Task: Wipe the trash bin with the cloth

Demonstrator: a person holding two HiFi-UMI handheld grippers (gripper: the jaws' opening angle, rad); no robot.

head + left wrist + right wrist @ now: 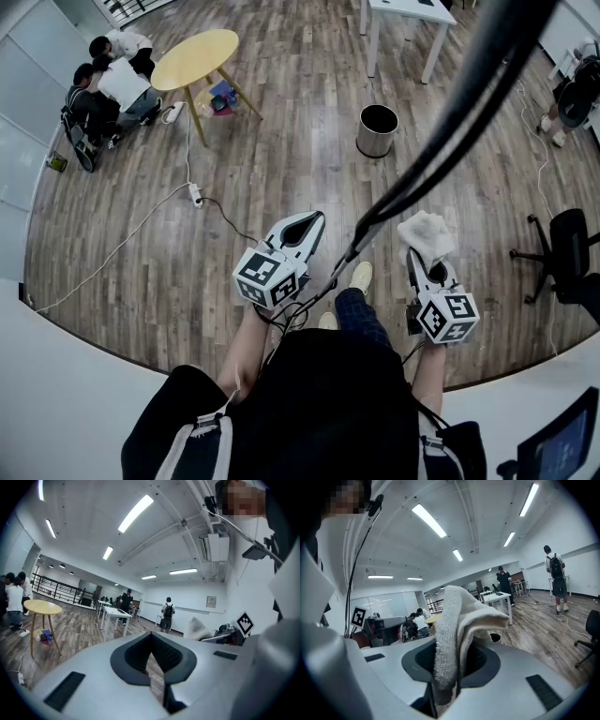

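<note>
Trash bin (378, 130): on floor, 12 o'clock, well apart; rigid, probably light, so it may slide when wiped.
Left gripper (298, 230): jaws pressed together, empty.
Right gripper (427, 270): pinching cloth.
Cloth (427, 234): soft, limp; gripped mid-fold.

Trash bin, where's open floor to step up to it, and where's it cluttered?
Open wood floor surrounds the trash bin, widest on the near side, between it and the cloth in the right tongs. Floor is bare leftward to the yellow table. Tighter: the white table legs just behind it; a power strip lies on the floor farther left.
</note>
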